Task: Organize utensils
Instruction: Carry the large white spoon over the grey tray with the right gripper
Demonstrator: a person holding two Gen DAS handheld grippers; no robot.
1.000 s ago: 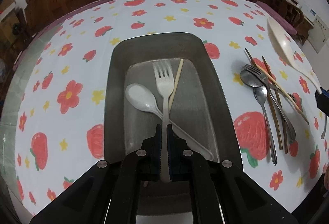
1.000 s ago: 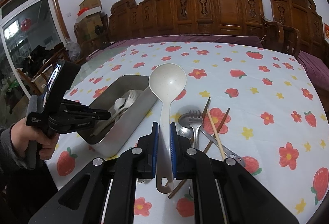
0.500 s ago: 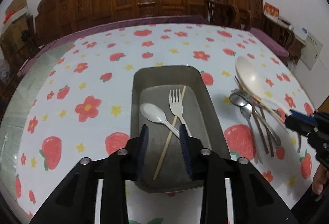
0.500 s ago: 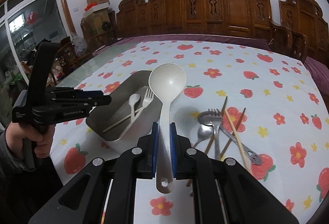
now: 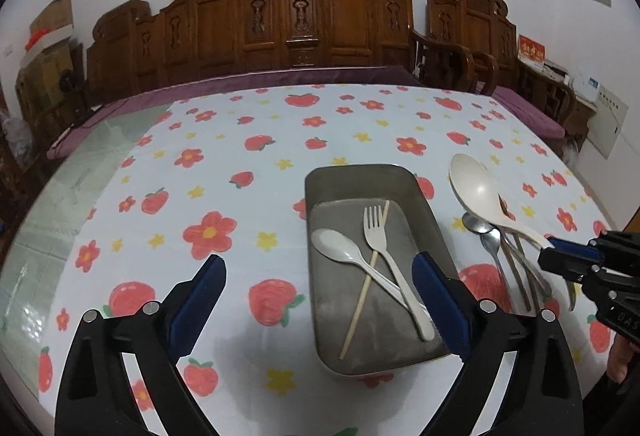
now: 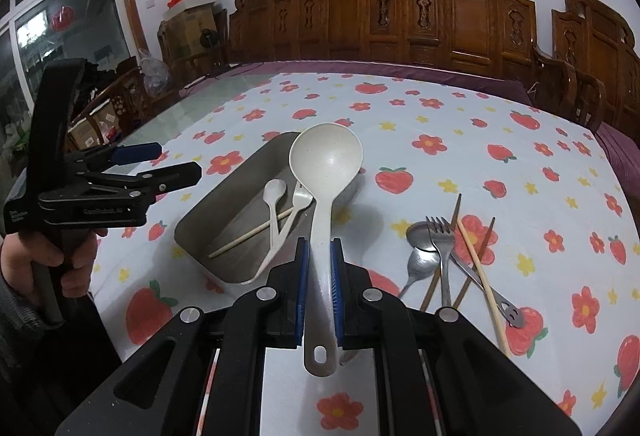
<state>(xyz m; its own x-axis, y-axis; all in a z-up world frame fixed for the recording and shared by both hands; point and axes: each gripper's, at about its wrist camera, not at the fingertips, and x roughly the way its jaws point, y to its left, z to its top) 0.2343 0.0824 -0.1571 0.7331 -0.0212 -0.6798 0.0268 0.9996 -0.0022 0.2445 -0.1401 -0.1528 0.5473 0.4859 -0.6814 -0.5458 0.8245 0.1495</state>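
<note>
Left wrist view looks down on a grey metal tray (image 5: 430,210) standing on a tablecloth (image 5: 240,140) printed with strawberries and flowers. The left gripper (image 5: 320,296) hangs above the near end of the tray with its jaws opening wide and nothing between them; its blue pads (image 5: 438,298) stand well apart. Inside the tray lie a white plastic spoon (image 5: 340,250), a white plastic fork (image 5: 384,248) and a single pale chopstick (image 5: 366,284), which crosses under the fork's handle.

Right wrist view shows the right gripper (image 6: 319,276) clenched on the handle of a large white ladle (image 6: 326,160), whose bowl sits in the air over the far right corner of the tray. To the right of the tray, on the cloth, lies a loose heap: metal spoons (image 6: 420,236), a metal fork (image 6: 440,232) and several chopsticks (image 6: 478,264), light and dark. How many spoons are in the heap is hard to say, as they overlap. A person's hand (image 6: 36,260) grips the left tool's handle at the left edge.
</note>
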